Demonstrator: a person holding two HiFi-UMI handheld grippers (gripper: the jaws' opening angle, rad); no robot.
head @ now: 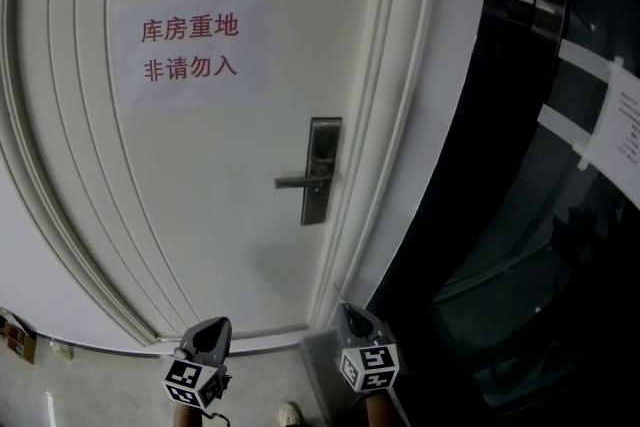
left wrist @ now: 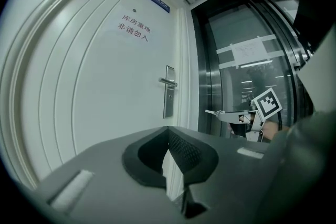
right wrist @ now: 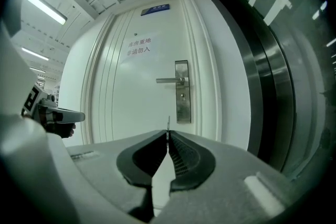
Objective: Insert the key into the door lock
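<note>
Before the door [right wrist: 136,97], the right hand-held gripper [right wrist: 167,132] pinches a thin silvery key [right wrist: 168,122].

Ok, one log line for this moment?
left tongs: shut, empty | right tongs: shut on key | key: clear of lock, not inserted | door: closed

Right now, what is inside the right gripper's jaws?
The right gripper is shut on a key: its thin blade pokes out toward the lock plate. The rest is covered by the pads.
</note>
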